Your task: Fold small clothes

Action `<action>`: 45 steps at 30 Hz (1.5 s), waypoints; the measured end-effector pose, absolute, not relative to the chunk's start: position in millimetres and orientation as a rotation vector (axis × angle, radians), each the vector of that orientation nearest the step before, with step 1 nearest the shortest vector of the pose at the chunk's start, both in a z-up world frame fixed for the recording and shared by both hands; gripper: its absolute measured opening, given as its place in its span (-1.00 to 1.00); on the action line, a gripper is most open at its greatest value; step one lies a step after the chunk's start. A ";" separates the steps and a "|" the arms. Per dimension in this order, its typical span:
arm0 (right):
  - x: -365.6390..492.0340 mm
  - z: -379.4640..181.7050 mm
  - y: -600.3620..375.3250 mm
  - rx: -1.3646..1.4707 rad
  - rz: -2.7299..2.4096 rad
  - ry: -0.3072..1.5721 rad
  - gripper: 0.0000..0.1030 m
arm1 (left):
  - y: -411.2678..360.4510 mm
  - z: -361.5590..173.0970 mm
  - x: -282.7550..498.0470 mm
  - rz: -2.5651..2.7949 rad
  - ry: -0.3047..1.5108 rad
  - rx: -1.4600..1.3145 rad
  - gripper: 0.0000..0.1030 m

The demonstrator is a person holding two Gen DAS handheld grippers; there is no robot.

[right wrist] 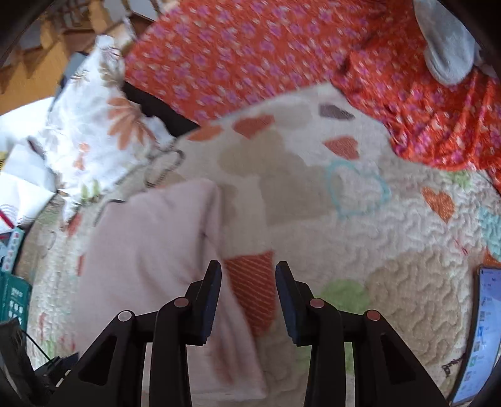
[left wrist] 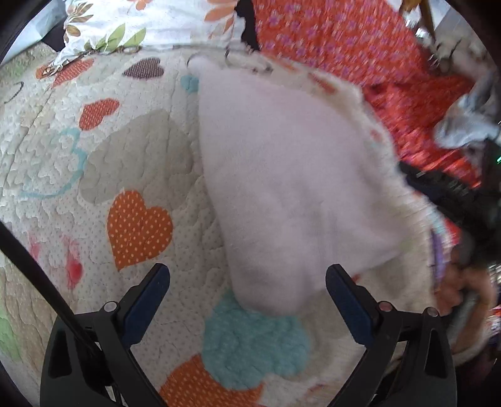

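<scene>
- Left wrist view: the left tongs (left wrist: 247,281) are wide open and hold nothing; the pale pink cloth (left wrist: 288,188) lies flat on the quilt (left wrist: 56,150) with heart patches, and its near end reaches in between the two fingers; I cannot tell if the fingers touch it.
- Same view: behind the cloth lies an orange flowered fabric (left wrist: 344,34); a white leaf-print fabric (left wrist: 150,22) is at the far left; at the right edge a grey garment (left wrist: 469,119) shows, blurred.
- Right wrist view: the right tongs (right wrist: 248,281) are partly open, with nothing between them; they hang over a striped orange heart patch of the quilt (right wrist: 391,219); the pale pink cloth (right wrist: 150,250) lies to the left, and its edge passes under the left finger.
- Same view: the orange flowered fabric (right wrist: 250,53) covers the far side; the grey garment (right wrist: 447,47) rests on it at top right; a phone (right wrist: 482,338) with lit screen lies on the quilt at the right edge.
</scene>
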State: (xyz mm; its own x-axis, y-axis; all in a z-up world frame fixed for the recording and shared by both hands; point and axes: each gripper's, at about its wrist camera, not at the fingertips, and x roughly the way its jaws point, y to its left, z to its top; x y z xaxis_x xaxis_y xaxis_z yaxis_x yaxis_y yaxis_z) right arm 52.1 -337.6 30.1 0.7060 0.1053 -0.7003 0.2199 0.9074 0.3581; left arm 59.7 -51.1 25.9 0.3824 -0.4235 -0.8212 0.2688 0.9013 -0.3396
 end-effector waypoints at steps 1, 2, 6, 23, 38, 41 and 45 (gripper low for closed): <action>52.7 32.5 -332.5 0.434 -0.047 0.785 -0.23 | -47.6 32.1 58.9 -0.452 1.072 -0.177 0.93; 56.1 33.4 -326.9 0.428 -0.027 0.787 -0.23 | -43.3 38.6 58.0 -0.418 1.041 -0.177 0.93; 70.0 27.2 -305.2 0.404 0.035 0.819 -0.23 | -26.4 56.8 70.8 -0.332 0.936 -0.203 0.93; 86.4 4.6 -286.9 0.366 0.081 0.882 -0.23 | -22.3 25.6 121.2 -0.213 1.047 -0.308 0.93; 79.2 -1.5 -275.8 0.309 0.078 0.919 -0.23 | -26.5 7.5 47.0 -0.345 1.067 -0.019 0.94; 79.1 -2.2 -274.0 0.301 0.076 0.919 -0.19 | -17.1 17.3 38.6 -0.355 1.050 -0.023 0.94; 78.7 -2.3 -270.8 0.287 0.069 0.918 -0.13 | -14.1 44.7 26.9 -0.269 0.899 0.048 0.94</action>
State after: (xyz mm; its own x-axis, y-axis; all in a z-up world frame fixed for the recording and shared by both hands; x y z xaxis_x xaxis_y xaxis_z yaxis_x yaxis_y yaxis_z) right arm 78.7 -270.8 -2.3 0.6079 0.1810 -0.7731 0.0631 0.9596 0.2743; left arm 26.9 -14.1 44.7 0.5909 -0.2113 -0.7786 0.2513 0.9653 -0.0713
